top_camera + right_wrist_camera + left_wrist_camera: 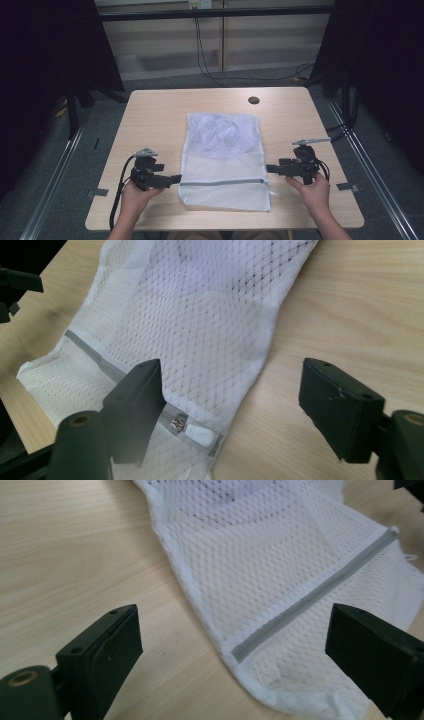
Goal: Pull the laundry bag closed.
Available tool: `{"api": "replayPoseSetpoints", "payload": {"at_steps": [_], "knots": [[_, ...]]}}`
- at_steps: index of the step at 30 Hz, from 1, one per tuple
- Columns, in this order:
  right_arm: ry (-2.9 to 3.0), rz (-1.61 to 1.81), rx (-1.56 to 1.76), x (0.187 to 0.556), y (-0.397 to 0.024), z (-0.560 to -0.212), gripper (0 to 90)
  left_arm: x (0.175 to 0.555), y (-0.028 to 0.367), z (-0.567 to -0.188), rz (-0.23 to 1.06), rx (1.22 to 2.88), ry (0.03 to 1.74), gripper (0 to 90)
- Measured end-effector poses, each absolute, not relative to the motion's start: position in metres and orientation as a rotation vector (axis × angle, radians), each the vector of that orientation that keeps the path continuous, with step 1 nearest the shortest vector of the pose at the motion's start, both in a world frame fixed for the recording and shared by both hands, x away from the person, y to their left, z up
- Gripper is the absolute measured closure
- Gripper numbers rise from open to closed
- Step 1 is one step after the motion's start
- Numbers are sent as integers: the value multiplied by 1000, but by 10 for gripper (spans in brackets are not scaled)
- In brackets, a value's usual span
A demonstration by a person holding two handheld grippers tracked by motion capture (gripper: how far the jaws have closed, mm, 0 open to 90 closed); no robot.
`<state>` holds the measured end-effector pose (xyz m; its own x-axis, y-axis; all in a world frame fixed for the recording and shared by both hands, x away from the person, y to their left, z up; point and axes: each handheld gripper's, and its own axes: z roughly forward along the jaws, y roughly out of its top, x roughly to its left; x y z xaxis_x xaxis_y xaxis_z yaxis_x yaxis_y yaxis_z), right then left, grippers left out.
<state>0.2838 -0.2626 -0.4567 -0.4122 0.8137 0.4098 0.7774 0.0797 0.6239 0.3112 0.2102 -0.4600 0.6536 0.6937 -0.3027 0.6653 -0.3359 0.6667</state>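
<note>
Both of my grippers are wide open and hold nothing. My left gripper (176,178) sits at the left side of the white mesh laundry bag (225,159), right by the end of its grey zipper (223,182). My right gripper (271,168) sits at the bag's right side, near where the zipper ends.

That bag lies flat in the middle of the wooden table (150,115), with the zipper running across the part close to me. Something pale is inside it, up at the far end.

I think I am just getting ready to open the zipper. Next, I would guess, my right gripper needs to pinch the little white zipper pull (200,432), while my left gripper pins down the bag's edge so it does not slide.

From up high the pull is too small to make out. My right gripper view shows it well, lying between my jaws. My left gripper view shows the zipper's closed end (239,651) up close.
</note>
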Motion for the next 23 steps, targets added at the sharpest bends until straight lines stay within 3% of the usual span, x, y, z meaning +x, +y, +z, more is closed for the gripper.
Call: {"api": "replayPoseSetpoints", "payload": {"at_steps": [12,23], "knots": [[2215,1177,1593,282,-275,-456,155,312,218,-459,245,2141,1022,41],[2209,1109,1557,282,-281,-460,143,315,223,-465,284,2159,1031,43]]}}
